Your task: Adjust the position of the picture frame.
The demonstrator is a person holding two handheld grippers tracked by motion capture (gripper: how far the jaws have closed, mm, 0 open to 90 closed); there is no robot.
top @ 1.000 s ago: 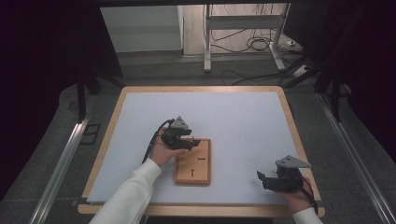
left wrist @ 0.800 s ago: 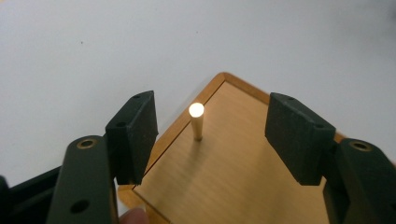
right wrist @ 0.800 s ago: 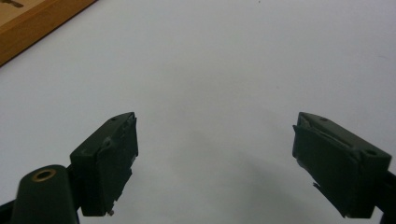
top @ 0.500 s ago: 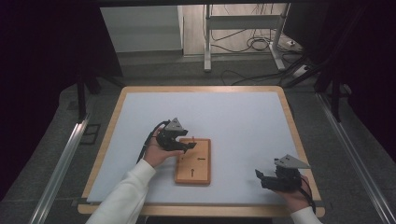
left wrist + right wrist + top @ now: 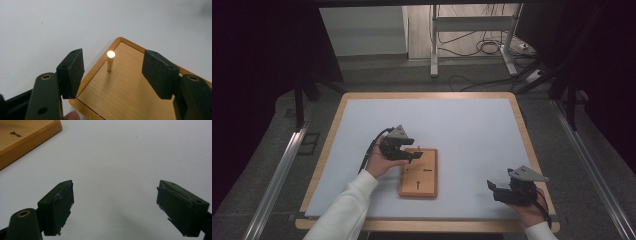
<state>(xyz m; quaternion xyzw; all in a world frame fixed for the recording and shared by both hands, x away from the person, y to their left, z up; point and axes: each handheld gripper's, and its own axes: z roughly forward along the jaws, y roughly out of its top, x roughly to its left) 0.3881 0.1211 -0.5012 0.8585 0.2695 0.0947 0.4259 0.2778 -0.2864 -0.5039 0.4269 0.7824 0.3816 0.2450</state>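
Peg (image 5: 110,61) of brass-coloured metal stands upright near one corner of the wooden board (image 5: 130,87), which lies on the pale tabletop (image 5: 462,125) a little toward the person's side of the middle; in the left gripper view its bright round top sits between the two black jaws, nearer their far ends and touching neither. The left gripper (image 5: 408,156) has its jaws spread wide on either side of the peg, so the step in hand looks like taking hold of it. To do that well, I would centre the jaws so both pads meet the shaft at the same moment, since a one-sided touch could tip the peg or drag the board across the tabletop. Lowering the pads slightly, to grip the shaft below its top instead of the very tip, should give a steadier hold. After closing, the pull ought to follow the peg's own axis, straight up, because a slanted pull might bind it in its hole and lift the board with it. The right gripper (image 5: 510,192) rests low near the tabletop's near right corner, well apart from the board, jaws likewise spread and holding nothing; it could come across to steady the board if that starts to rise
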